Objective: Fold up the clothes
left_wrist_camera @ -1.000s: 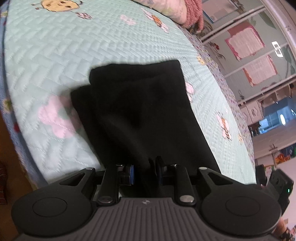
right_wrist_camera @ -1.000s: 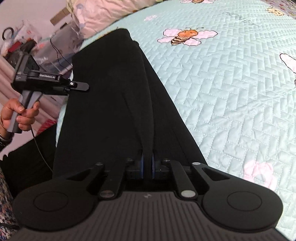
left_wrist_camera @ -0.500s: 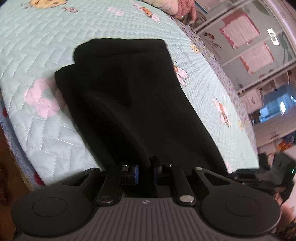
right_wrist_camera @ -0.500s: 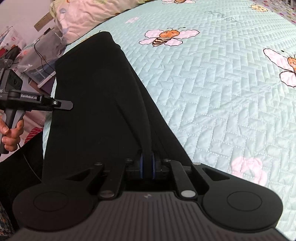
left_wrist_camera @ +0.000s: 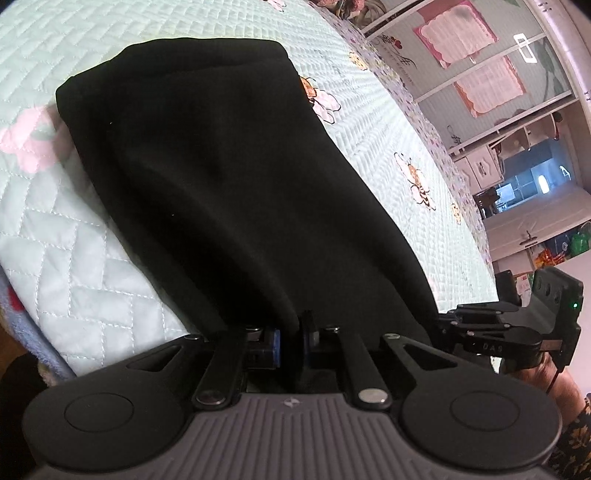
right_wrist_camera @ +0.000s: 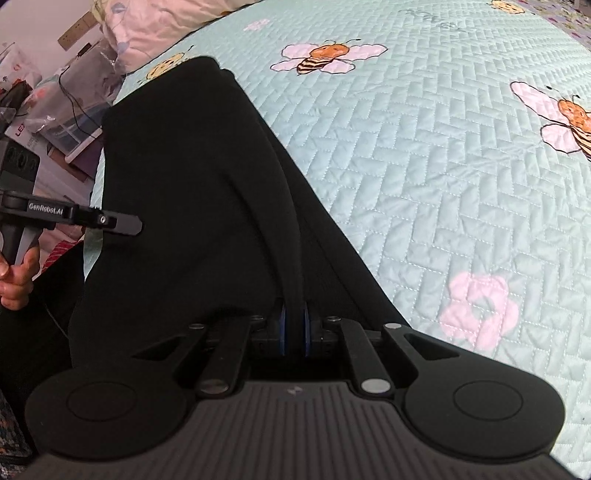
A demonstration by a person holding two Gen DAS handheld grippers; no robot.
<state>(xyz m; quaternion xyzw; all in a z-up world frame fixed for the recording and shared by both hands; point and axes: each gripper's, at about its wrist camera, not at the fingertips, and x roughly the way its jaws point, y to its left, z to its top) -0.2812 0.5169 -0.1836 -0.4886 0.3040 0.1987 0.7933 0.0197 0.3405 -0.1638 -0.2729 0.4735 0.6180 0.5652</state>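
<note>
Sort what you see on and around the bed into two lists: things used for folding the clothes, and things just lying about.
In use:
black garment
left tool, shut on it
right tool, shut on it
quilted bedspread

Lying about:
pillow
clutter beside the bed
pink wall posters

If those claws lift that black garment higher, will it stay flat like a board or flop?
Probably flop: the black garment already sags in soft folds between the left claw and the quilt. It looks light, bunching thin inside the right claw. It seems unlikely to slip, since both claws pinch it tightly.
</note>
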